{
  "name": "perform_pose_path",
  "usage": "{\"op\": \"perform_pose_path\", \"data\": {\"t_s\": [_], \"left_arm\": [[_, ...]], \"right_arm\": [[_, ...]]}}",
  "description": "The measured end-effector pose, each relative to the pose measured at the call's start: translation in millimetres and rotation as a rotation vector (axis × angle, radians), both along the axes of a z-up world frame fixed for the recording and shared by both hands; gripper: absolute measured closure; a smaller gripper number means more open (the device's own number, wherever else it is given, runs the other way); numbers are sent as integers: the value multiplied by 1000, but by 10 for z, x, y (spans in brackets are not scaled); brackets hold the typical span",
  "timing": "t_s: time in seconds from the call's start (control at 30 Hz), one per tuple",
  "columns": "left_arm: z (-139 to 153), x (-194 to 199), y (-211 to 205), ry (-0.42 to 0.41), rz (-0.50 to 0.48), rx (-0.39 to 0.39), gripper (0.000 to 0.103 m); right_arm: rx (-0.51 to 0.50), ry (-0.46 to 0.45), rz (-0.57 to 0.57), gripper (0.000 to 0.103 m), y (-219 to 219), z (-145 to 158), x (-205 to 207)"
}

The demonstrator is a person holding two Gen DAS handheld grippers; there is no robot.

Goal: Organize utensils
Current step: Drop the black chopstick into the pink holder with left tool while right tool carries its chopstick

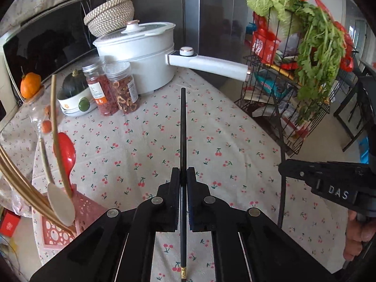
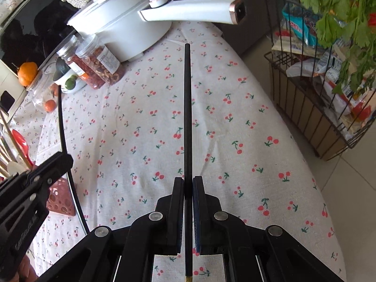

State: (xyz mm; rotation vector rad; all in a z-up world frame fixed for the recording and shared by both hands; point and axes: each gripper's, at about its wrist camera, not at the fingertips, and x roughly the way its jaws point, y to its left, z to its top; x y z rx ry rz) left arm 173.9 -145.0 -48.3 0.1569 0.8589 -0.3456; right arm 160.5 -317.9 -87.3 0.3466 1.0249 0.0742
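Note:
My left gripper (image 1: 183, 172) is shut on a black chopstick (image 1: 183, 129) that points forward above the cherry-print tablecloth. My right gripper (image 2: 187, 181) is shut on a second black chopstick (image 2: 187, 108), also held above the table. A pink perforated utensil holder (image 1: 70, 221) stands at the left front and holds wooden chopsticks (image 1: 21, 183), a wooden spoon (image 1: 61, 206) and a red spoon (image 1: 67, 152). The holder also shows at the left in the right wrist view (image 2: 61, 202). The right gripper appears at the right in the left wrist view (image 1: 329, 183).
A white electric pot (image 1: 141, 54) with a long handle (image 1: 211, 64) stands at the back. Two spice jars (image 1: 112, 87), a small bowl stack (image 1: 75, 103) and an orange (image 1: 30, 85) sit back left. A wire rack (image 1: 293, 89) with greens stands off the table's right edge.

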Motion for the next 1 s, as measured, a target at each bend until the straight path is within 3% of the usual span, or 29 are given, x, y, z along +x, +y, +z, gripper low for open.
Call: {"op": "perform_pose_path", "data": {"t_s": [0.2,0.47,0.67,0.83,1.0], "left_arm": [[295,-544,344,-63,-51,-73,98],[712,-1025,946,-188,-44,-208,98],[961,-1157,1330,-253,-21,-280,98],[1158,-1201,1681,-344,53,-300,98],[1225,-1115,1968,-375,127,-313,98]], "right_arm": [[-9,-94,12,98,207,274,-227],[-53,-220,51,98,483,587,-446],[-39,-294,67,98,626,769,-485],[-10,-335,102,98,769,886,-483],[2,-370,156,99,989,978,-497]]}}
